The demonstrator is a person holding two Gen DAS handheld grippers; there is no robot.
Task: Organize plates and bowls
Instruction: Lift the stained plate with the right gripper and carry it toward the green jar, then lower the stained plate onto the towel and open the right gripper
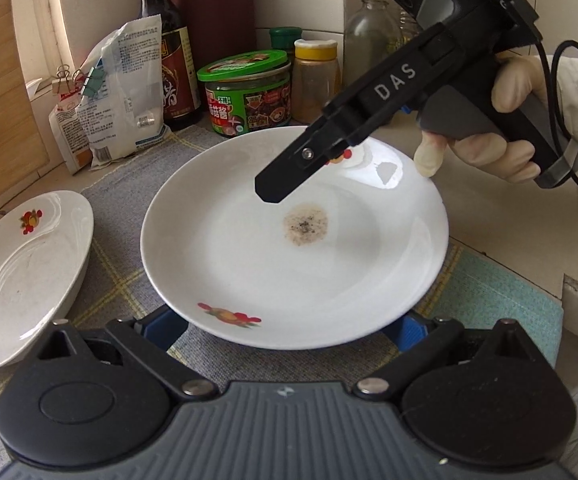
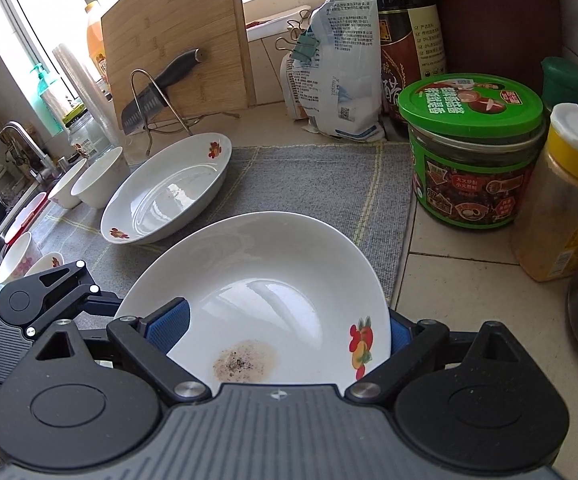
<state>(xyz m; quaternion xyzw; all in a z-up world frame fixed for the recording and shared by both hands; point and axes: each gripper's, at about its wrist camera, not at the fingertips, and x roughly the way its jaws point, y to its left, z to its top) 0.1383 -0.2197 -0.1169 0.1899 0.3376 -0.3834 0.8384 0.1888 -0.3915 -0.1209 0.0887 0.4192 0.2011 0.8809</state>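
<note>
Round plate (image 1: 295, 248) on the grey mat (image 2: 321, 184), spanned by our left gripper (image 1: 295, 324) and right gripper (image 2: 289, 332), both released, pads beside its rim. We judged even closing safest before stacking onto the oval dish (image 2: 165, 192).

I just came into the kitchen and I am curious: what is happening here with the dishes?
A person holds a gripper in each hand over a round white plate with a brownish stain, on a grey mat. The left gripper and right gripper both straddle its rim, jaws wide. An oval dish lies beside it.
</note>
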